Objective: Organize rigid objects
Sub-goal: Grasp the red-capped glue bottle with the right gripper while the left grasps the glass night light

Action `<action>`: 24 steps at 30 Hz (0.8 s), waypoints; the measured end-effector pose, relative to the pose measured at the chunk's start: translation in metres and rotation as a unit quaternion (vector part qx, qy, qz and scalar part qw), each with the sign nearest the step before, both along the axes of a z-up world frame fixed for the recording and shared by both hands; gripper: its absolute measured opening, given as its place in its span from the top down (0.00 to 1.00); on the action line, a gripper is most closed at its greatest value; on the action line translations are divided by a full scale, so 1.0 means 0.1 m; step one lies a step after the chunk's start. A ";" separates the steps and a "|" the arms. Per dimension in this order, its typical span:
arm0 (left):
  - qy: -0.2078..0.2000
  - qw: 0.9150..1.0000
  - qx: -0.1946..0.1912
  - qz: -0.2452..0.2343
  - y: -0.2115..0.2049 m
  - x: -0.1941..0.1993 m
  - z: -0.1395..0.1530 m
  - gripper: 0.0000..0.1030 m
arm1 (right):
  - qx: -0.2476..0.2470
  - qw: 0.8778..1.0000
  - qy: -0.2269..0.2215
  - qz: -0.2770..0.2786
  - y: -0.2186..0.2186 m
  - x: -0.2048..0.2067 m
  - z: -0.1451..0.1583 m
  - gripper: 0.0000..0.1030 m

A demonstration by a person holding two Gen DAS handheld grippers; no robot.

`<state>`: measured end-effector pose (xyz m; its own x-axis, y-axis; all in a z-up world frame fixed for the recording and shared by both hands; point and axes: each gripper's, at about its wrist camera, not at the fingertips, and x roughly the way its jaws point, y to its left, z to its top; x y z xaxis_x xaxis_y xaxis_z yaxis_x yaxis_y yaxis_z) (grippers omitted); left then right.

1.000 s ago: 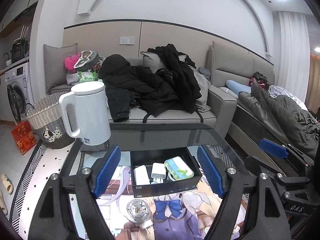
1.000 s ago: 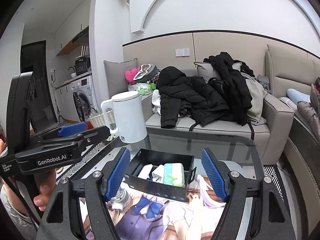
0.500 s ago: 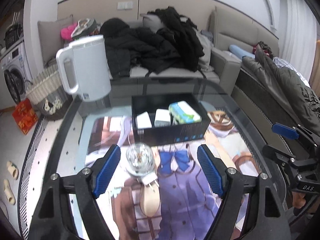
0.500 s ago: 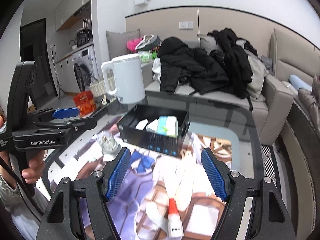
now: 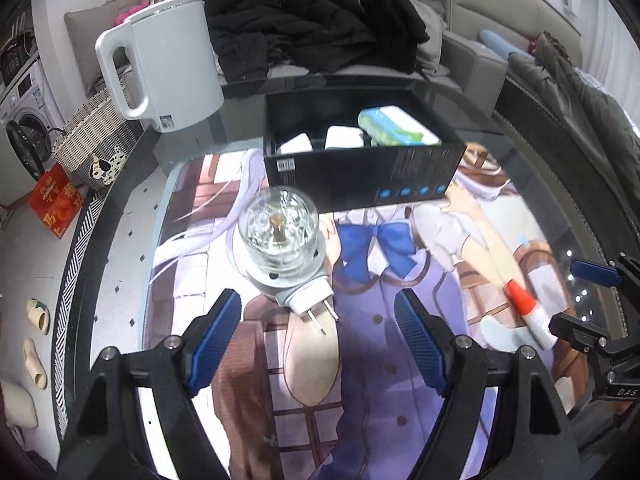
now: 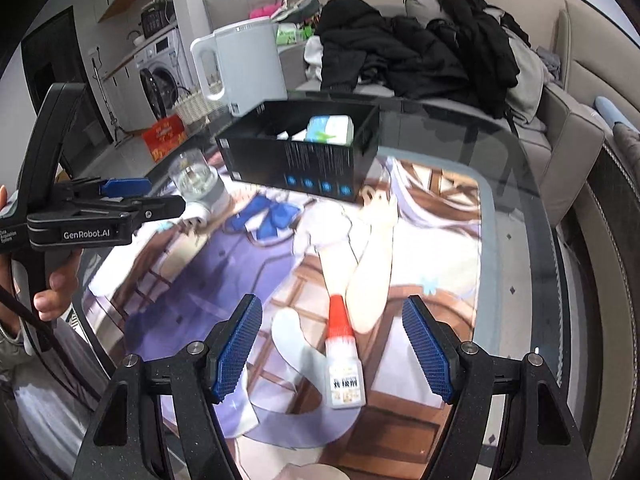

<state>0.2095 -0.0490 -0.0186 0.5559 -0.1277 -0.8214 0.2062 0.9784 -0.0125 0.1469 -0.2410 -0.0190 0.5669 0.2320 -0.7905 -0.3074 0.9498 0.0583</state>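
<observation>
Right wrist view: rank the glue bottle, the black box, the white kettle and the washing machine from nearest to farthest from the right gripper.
1. Glue bottle: lying on the printed mat, between the right gripper's open fingers.
2. Black box: farther up the mat, slightly left.
3. White kettle: behind the box's left corner.
4. Washing machine: across the room, upper left.

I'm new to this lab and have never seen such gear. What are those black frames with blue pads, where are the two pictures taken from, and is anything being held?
No robot here: a person holds a handheld two-finger gripper in each hand, each carrying a forward-looking fisheye camera. One picture looks past the left gripper, the other past the right gripper. Both are open and hold nothing. On the glass table lies a printed mat with a plug-in night light, a glue bottle, a black box holding small items, and a white kettle.
</observation>
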 end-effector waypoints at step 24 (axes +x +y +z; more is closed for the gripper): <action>0.025 0.999 0.026 0.020 0.04 0.46 -0.26 0.45 | -0.037 0.997 0.065 0.027 0.12 0.12 -0.52 0.67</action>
<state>0.2553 -0.0451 -0.0442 0.5182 -0.0627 -0.8530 0.1669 0.9856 0.0289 0.1587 -0.2286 -0.0715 0.4468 0.1983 -0.8724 -0.3531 0.9351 0.0318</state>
